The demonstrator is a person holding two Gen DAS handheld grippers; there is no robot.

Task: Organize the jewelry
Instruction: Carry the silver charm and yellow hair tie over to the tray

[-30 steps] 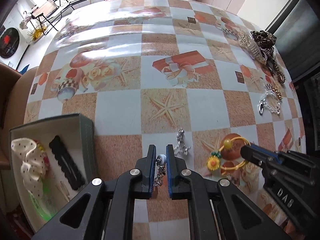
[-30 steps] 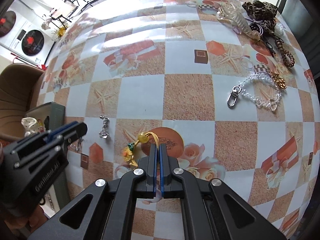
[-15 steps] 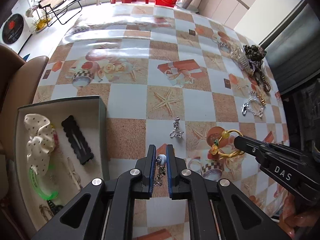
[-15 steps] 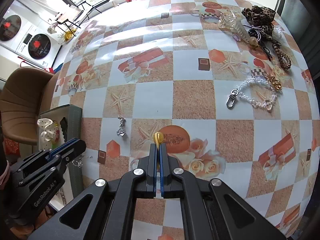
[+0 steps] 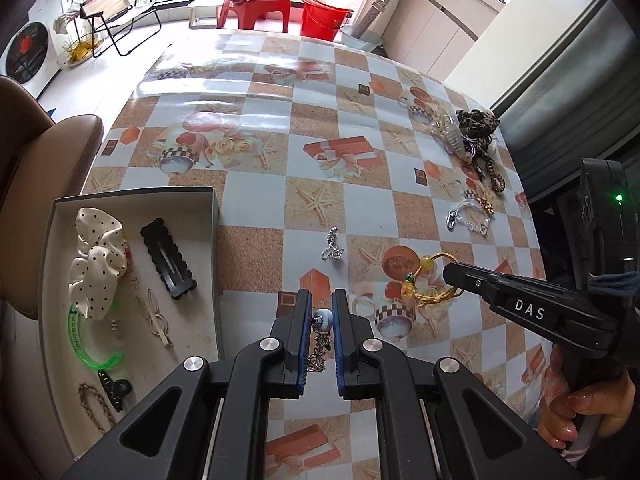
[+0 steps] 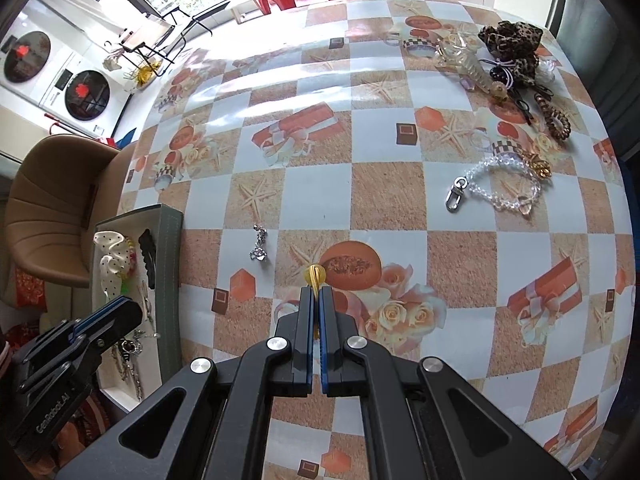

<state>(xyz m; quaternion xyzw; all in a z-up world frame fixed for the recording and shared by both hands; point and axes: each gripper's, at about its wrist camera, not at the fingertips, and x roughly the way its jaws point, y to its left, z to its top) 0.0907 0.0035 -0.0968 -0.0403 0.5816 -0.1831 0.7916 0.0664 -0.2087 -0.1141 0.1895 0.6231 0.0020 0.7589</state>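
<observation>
My left gripper is shut on a small drop earring with a pale blue bead; its dark chain dangles between the fingers above the table, just right of the open grey box. My right gripper is shut on a thin gold bangle with a yellow bead, held off the table. In the left wrist view the bangle hangs from the right gripper. The right wrist view shows the left gripper over the box.
The box holds a polka-dot scrunchie, a black clip, a green bracelet and other small pieces. On the table lie a silver earring, a clear bead bracelet, a claw clip and a leopard scrunchie. A brown chair stands left.
Both grippers have risen with their pieces. The gold bangle has come up off the table. The left gripper has drawn back, so more of the box shows.
</observation>
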